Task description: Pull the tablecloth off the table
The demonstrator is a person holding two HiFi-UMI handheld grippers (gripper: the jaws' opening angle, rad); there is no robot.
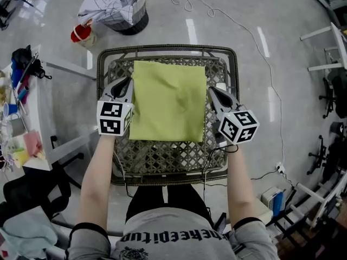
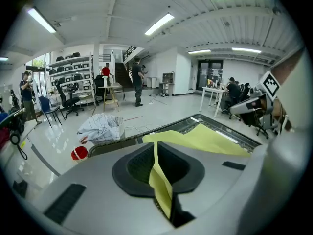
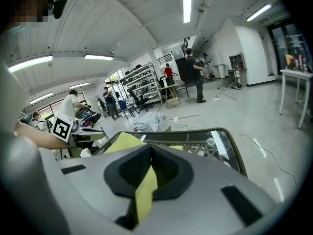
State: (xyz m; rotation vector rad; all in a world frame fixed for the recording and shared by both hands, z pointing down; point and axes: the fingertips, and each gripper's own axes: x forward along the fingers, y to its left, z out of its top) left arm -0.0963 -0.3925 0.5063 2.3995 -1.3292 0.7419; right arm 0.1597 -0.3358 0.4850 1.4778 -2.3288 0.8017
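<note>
With left claw (image 1: 128, 81) and right claw (image 1: 212, 90) each clamped on a tablecloth (image 1: 168, 102) side edge, raise evenly and draw back together, clear of the woven surface (image 1: 162, 158).

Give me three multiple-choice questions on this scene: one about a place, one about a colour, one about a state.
1. The tablecloth lies on: A the floor; B the wicker table; C the white desk.
2. The tablecloth is: A red; B blue; C yellow-green.
3. The left gripper and right gripper are: A both shut on the tablecloth; B both open; C one shut, one open.
Answers: B, the head view shows it spread on the table; C, that colour shows in every view; A, cloth is pinched between each pair of jaws.
</note>
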